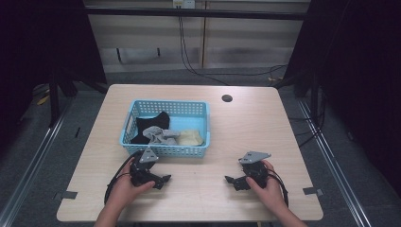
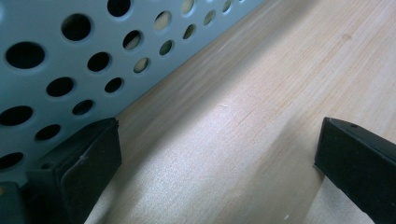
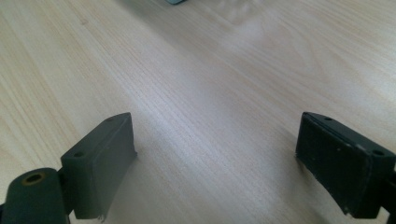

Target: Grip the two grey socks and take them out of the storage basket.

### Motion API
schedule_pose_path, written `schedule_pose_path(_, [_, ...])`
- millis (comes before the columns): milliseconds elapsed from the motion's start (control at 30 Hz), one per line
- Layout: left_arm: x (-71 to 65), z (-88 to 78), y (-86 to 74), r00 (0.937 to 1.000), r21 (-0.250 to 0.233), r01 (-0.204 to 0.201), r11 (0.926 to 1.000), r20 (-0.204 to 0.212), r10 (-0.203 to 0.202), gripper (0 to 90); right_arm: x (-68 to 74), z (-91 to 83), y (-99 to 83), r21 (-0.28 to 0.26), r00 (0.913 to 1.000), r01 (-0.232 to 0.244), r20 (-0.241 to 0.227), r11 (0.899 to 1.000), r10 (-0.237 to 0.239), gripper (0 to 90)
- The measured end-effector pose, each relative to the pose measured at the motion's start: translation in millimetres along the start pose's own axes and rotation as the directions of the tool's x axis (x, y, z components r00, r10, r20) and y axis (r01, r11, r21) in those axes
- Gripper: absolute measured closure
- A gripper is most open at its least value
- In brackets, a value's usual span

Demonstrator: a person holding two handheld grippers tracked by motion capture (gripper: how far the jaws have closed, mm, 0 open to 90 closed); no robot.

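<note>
Blue basket (image 1: 165, 150) mid-frame holds all the socks (image 1: 161, 134), nothing's pulled yet, and left claw (image 1: 163, 179) and right claw (image 1: 230, 180) both rest released on the table (image 1: 236, 132).

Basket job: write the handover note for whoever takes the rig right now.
Left tool: open, nothing between its jaws, resting low on the table just in front of the blue basket; the left gripper view has the basket's perforated wall right beside one jaw.
Right tool: open, nothing held, over bare table at the near right.
Things: black cloth, grey cloth and cream cloth all lie inside the basket.
Done: nothing has been gripped.
Left: probably handling the cloths; the grey one lies nearest the left tool.
</note>
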State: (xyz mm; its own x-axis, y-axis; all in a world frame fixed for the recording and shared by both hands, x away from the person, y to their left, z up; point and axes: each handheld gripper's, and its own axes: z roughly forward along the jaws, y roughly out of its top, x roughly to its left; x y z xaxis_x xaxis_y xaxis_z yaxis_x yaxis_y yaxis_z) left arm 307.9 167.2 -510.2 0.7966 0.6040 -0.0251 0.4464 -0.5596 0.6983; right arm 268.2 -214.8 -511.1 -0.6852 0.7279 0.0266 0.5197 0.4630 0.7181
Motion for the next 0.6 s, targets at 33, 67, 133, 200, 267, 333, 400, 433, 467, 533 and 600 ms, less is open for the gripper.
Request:
schedule_pose_path(33, [-0.1,0.1,0.0,1.0000,-0.002,0.000,1.0000,0.001,0.000,0.0,0.0,0.0,0.0,0.001,1.0000,0.000,0.000,1.000,0.000,11.3])
schedule_pose_path(67, [-0.3,-0.1,-0.1,1.0000,0.000,0.003,1.0000,0.000,-0.003,0.0,0.0,-0.1,0.0,0.001,1.0000,-0.001,0.000,1.000,0.001,11.2])
schedule_pose_path(133, [-0.3,-0.1,-0.1,1.0000,0.000,0.003,1.0000,0.000,-0.003,0.0,-0.2,0.1,0.1,0.002,1.0000,0.001,-0.005,1.000,-0.001,10.9])
schedule_pose_path(200, [-0.4,-0.1,-0.1,1.0000,0.001,0.003,1.0000,-0.001,-0.003,0.0,-0.5,0.2,0.2,0.002,1.0000,0.003,-0.007,1.000,-0.003,10.8])
schedule_pose_path(267, [-0.8,-0.4,-0.3,1.0000,0.001,0.005,1.0000,-0.004,-0.005,0.0,-0.5,0.2,0.2,0.002,1.0000,0.003,-0.007,1.000,-0.003,10.8])
schedule_pose_path(333, [-0.8,-0.9,-0.3,1.0000,0.005,0.003,1.0000,-0.003,-0.003,0.0,-0.5,0.1,0.2,0.002,1.0000,0.003,-0.007,1.000,-0.003,10.8])
schedule_pose_path(400, [-1.6,-3.0,1.7,1.0000,0.027,0.007,0.9996,0.000,-0.007,1.5,-0.5,0.1,0.2,0.002,1.0000,0.002,-0.007,1.000,-0.002,10.8])
schedule_pose_path(433, [-1.6,-4.7,2.5,1.0000,0.039,0.000,0.9992,-0.008,0.000,3.5,-0.5,0.1,0.2,0.002,1.0000,0.002,-0.007,1.000,-0.002,10.8])
schedule_pose_path(467, [-1.6,-5.7,3.2,1.0000,0.041,-0.003,0.9991,-0.002,0.003,5.8,-0.5,0.1,0.2,0.002,1.0000,0.002,-0.007,1.000,-0.002,10.8])
schedule_pose_path(533, [-1.8,-7.5,4.4,1.0000,0.052,-0.003,0.9986,0.002,0.003,13.3,-0.6,0.2,0.2,0.002,1.0000,0.003,-0.007,1.000,-0.003,10.8])
schedule_pose_path(600, [-3.1,-11.5,7.8,0.9995,0.090,0.010,0.9959,0.029,-0.012,16.4,-0.7,0.2,0.3,0.002,1.0000,0.004,-0.008,1.000,-0.004,10.8])
